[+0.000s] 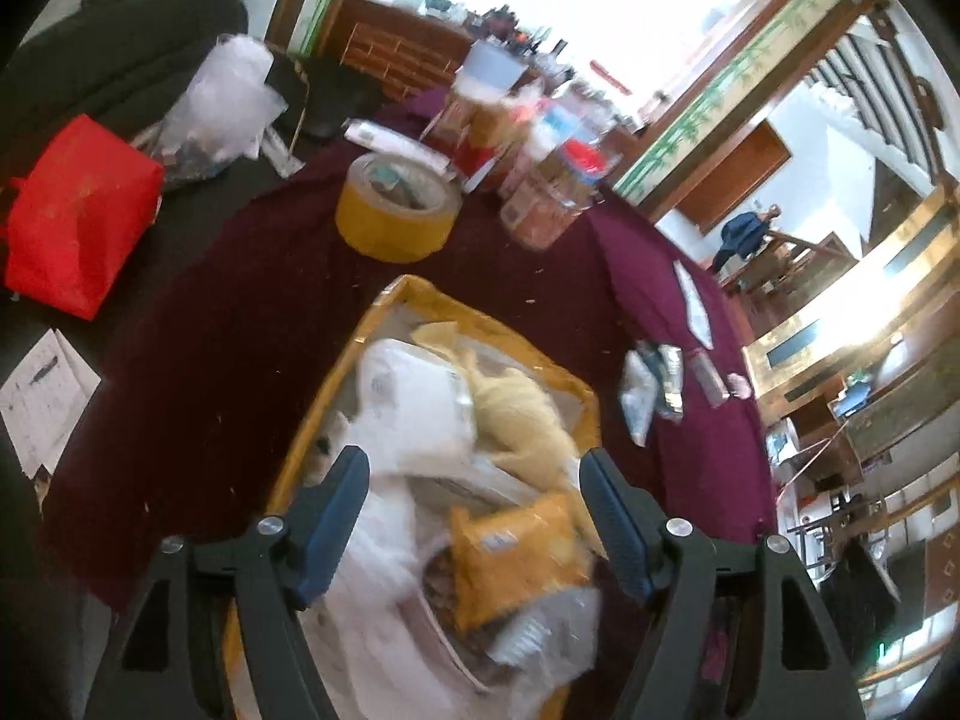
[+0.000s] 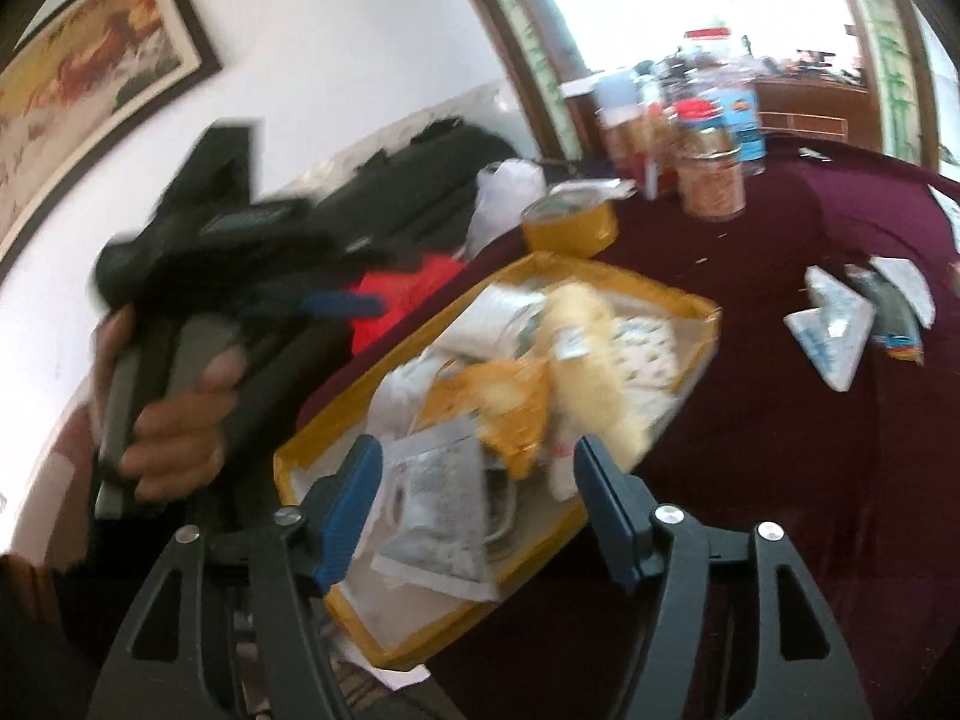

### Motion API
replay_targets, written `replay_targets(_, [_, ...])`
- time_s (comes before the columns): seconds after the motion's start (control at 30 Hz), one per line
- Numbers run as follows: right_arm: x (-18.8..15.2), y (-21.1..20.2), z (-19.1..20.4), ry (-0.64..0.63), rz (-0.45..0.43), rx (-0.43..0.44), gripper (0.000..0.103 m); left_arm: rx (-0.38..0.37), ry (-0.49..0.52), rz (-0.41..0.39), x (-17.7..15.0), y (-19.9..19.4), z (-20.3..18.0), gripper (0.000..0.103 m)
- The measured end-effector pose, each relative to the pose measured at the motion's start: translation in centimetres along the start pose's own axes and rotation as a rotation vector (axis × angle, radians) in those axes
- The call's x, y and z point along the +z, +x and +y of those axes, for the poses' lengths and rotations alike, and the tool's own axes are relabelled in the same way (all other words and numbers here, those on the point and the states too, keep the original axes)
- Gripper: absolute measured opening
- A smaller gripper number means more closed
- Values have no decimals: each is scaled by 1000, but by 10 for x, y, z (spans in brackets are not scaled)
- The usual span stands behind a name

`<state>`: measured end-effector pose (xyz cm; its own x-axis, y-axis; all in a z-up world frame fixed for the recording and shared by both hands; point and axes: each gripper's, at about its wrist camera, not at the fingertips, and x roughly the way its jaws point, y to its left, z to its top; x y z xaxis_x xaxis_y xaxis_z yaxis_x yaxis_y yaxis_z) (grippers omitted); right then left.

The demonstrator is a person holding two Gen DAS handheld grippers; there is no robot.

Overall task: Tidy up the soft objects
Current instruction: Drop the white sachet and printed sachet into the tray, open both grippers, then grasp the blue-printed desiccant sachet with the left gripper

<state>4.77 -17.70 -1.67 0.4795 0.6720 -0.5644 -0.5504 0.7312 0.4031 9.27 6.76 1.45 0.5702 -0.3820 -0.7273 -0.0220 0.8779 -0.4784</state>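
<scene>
A yellow-rimmed box [image 1: 414, 294] [image 2: 672, 291] on the maroon tablecloth holds soft things: a pale yellow plush [image 1: 522, 414] [image 2: 594, 354], white packets [image 1: 414, 390], an orange pouch [image 1: 516, 552] [image 2: 510, 402] and a grey sachet [image 2: 438, 492]. My left gripper [image 1: 471, 474] hangs over the box with its jaws wide apart and nothing pinched. My right gripper [image 2: 477, 468] hovers over the box's near end, also open and empty. A hand [image 2: 174, 414] holds the left gripper's body at the left of the right wrist view. Several small packets [image 1: 651, 387] [image 2: 840, 324] lie on the cloth beside the box.
A yellow tape roll [image 1: 393, 210] [image 2: 570, 222] stands behind the box. Jars and bottles [image 1: 552, 180] [image 2: 708, 168] crowd the table's far side. A red bag [image 1: 78, 216], a clear plastic bag [image 1: 222, 96] and papers [image 1: 42, 402] lie to the left. The table edge [image 1: 744, 360] drops off at right.
</scene>
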Motion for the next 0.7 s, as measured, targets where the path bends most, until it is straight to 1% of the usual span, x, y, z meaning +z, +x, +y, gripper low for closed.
replay_targets(0.07, [3, -10, -17, 47, -31, -23, 74, -27, 20, -10, -14, -9, -18, 77])
replay_targets(0.17, [7, -22, -50, 161, -54, -42, 74, -45, 48, -25, -28, -13, -42, 77])
replay_targets(0.27, [12, -35, -83, 262, -83, -88, 74, -61, 74, -21, -38, -9, -63, 78])
replay_targets(0.37, [22, -51, -115, 346, -105, -151, 74, -60, 119, 23, -47, 7, -86, 78])
replay_targets(0.47, [45, -63, -148, 377, -115, -229, 74, -45, 138, 57, -51, 21, -103, 78])
replay_targets(0.53, [61, -63, -175, 400, -119, -246, 74, -42, 161, 68, -53, 29, -115, 78])
replay_targets(0.6, [74, -62, -205, 439, -150, -283, 74, -35, 175, 72, -52, 37, -125, 78])
replay_targets(0.63, [78, -60, -219, 454, -166, -312, 74, -30, 176, 75, -50, 45, -129, 78])
replay_targets(0.67, [79, -58, -233, 476, -182, -326, 74, -7, 169, 87, -47, 53, -133, 78])
replay_targets(0.7, [79, -56, -245, 486, -201, -324, 74, 4, 162, 97, -45, 58, -134, 78])
